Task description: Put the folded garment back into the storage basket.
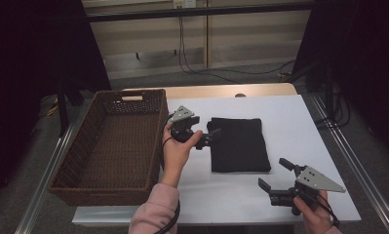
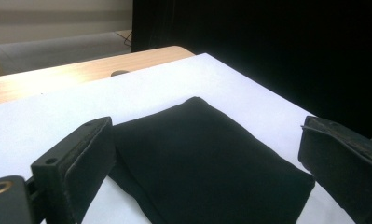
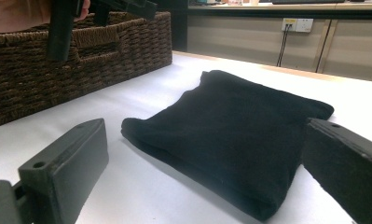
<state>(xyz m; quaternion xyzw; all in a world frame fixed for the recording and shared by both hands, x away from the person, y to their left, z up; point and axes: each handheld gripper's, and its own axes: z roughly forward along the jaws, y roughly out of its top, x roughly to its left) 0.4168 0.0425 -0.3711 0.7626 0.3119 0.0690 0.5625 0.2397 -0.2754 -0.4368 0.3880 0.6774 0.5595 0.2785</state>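
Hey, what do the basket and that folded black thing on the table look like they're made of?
The basket looks like woven wicker or rattan, dark brown and matte: braided strands show along its rim and walls. The folded black cloth looks like soft knit or fleece fabric, matte, with rounded, plump fold edges. The exact fibre can't be told.

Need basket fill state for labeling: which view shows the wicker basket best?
The high view: it looks down into the whole wicker basket, showing its interior with nothing in it. The right gripper view catches part of its outer wall and a handle cutout, not the inside.
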